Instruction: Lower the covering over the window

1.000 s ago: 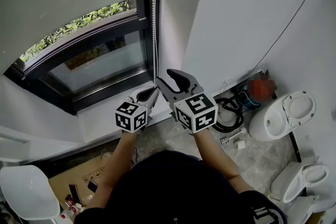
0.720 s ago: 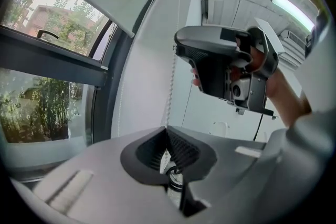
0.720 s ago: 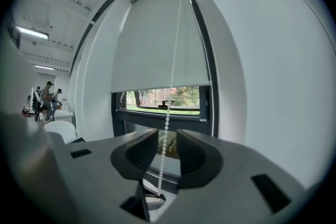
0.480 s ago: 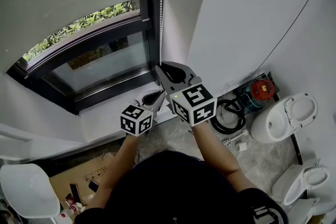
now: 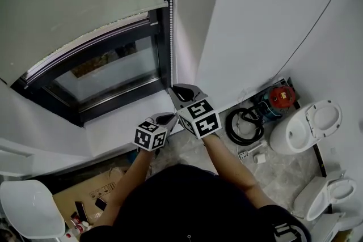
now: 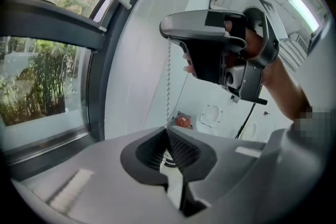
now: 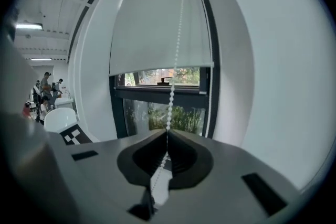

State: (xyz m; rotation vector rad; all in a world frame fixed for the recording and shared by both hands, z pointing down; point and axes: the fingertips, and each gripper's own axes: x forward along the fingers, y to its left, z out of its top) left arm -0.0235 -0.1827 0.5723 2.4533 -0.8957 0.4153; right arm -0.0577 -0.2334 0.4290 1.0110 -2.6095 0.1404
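Two hand-held grippers are bunched together just below the middle of the head view, both on the white bead chain (image 5: 172, 20) that hangs straight down the right edge of the dark window frame (image 5: 161, 54). The right hand-held gripper (image 5: 177, 91) sits higher in the picture; its jaws have just been closing and now stand together with the chain pinched between the ribbed pads, the beads running up from the slot toward the top of the right gripper view. The left hand-held gripper (image 5: 166, 119) is just below and to the left of it, nearly touching, and its jaws are likewise pressed together on the chain, which rises out of the pads in the left gripper view with the other gripper's grey body hanging above. The roller blind (image 5: 74, 3) fills the upper left of the head view, its bottom bar slanting across the window so that the upper part is covered and a band of glass (image 5: 108, 71) below it lies bare, with greenery showing through in both gripper views. At the right edge of the head view a white toilet (image 5: 309, 124) stands on the floor, with a coiled black hose (image 5: 244, 124) and a red object (image 5: 279, 94) near the wall beside it. At the lower left are a white chair (image 5: 31, 209) and an open cardboard box (image 5: 85, 195).
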